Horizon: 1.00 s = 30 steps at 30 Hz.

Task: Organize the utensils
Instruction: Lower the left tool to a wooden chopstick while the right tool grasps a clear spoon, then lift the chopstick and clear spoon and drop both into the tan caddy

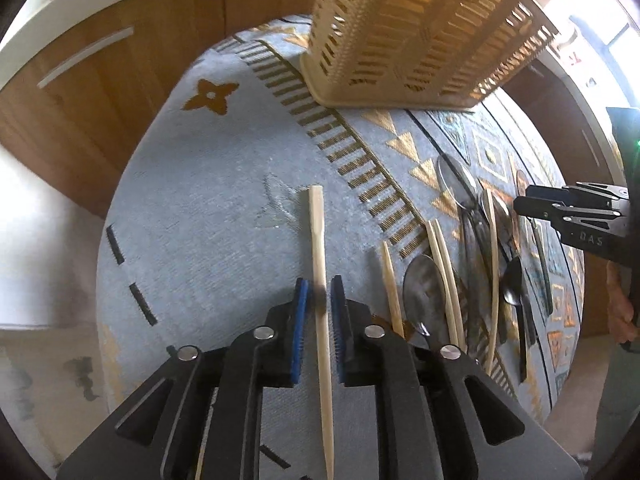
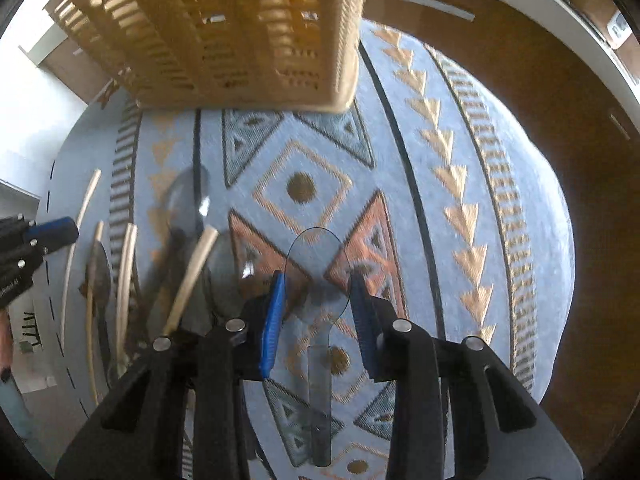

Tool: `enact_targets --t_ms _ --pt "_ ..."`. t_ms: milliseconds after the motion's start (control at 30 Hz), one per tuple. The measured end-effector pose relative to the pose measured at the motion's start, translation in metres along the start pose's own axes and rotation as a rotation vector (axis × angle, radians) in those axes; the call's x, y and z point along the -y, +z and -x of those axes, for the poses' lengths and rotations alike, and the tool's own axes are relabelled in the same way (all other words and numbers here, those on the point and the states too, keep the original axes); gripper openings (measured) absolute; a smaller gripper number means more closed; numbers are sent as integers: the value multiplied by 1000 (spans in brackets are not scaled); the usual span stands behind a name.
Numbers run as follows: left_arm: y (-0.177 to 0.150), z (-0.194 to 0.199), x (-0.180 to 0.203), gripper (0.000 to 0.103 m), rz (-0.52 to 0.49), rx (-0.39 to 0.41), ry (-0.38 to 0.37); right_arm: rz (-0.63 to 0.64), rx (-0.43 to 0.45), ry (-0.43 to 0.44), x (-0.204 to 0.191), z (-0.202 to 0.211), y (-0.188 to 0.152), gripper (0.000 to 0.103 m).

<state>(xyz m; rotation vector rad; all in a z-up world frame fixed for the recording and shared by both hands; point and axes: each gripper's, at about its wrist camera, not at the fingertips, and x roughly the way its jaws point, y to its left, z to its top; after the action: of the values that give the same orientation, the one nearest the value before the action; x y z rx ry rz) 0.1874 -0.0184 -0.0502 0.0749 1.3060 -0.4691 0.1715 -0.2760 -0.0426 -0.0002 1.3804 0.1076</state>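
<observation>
In the left wrist view my left gripper [image 1: 319, 294] has its blue-padded jaws closely on either side of a pale wooden chopstick [image 1: 320, 280] lying on the patterned cloth; small gaps show beside it. A pile of metal spoons [image 1: 460, 188] and more chopsticks [image 1: 444, 264] lies to its right. In the right wrist view my right gripper [image 2: 318, 292] is open around the bowl of a clear plastic spoon [image 2: 318, 264] lying on the cloth. A beige slotted utensil basket [image 1: 420, 36] stands at the far side and also shows in the right wrist view [image 2: 240, 32].
The round table has a grey-blue cloth [image 1: 208, 208] with gold and orange patterns. Wooden cabinet fronts [image 1: 100, 92] surround it. The right gripper's black body [image 1: 580, 216] shows at the right edge above the utensil pile.
</observation>
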Motion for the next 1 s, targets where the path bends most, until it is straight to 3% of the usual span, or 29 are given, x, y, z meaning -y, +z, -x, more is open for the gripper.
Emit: enact_targets --t_ms 67,267,333,467,667,767,1000 --pt "6 -3 4 20 -22 -28 -2 6 0 3 2 -2 -7 30" --pt "22 -11 16 20 -102 -109 52 49 -5 -28 -14 -14 -15 30" --pt "25 -13 20 5 -121 -114 109 53 0 -31 -22 -13 -24 30" --pt "24 -13 29 4 -136 -67 156 65 19 -41 -33 -18 -20 30" --pt "14 15 25 4 -55 160 63 73 149 -3 -21 21 -44 29" --pt "8 50 28 4 -17 338 4 74 311 49 -22 58 -66 29" --pt "-4 114 57 4 -12 669 -14 55 610 140 -25 129 -101 29"
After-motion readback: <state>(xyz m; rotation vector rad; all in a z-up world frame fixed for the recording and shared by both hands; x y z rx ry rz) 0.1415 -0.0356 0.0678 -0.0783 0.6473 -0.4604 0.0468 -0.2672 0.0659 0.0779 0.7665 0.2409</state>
